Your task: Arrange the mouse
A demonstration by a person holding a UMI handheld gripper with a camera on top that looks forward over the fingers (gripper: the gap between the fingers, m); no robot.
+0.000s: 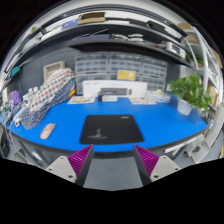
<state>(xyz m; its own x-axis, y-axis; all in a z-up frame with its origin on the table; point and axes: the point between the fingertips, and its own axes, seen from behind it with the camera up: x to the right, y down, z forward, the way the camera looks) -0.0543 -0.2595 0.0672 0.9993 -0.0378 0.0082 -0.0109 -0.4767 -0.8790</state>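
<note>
The claw [113,158] is open wide, and nothing is between its two fingers. The magenta pads [81,157] on their inner faces stand well apart from each other. The fingers hang over the near edge of a blue worktop [60,122].

Just ahead of the fingers, a dark mouse mat [111,128] lies flat on the blue surface, and its top is bare. To the left of the mat, near the edge of the worktop, a small pale object [47,131] lies alone; it may be the mouse, but I cannot tell this for sure.

Further to the left, a heap of patterned things [45,95] leans along the side of the worktop. Beyond the mat, at the far side, a white device [117,90] stands, and behind it there is a rack of small drawers [118,68]. On the right side a green plant [190,93] stands.
</note>
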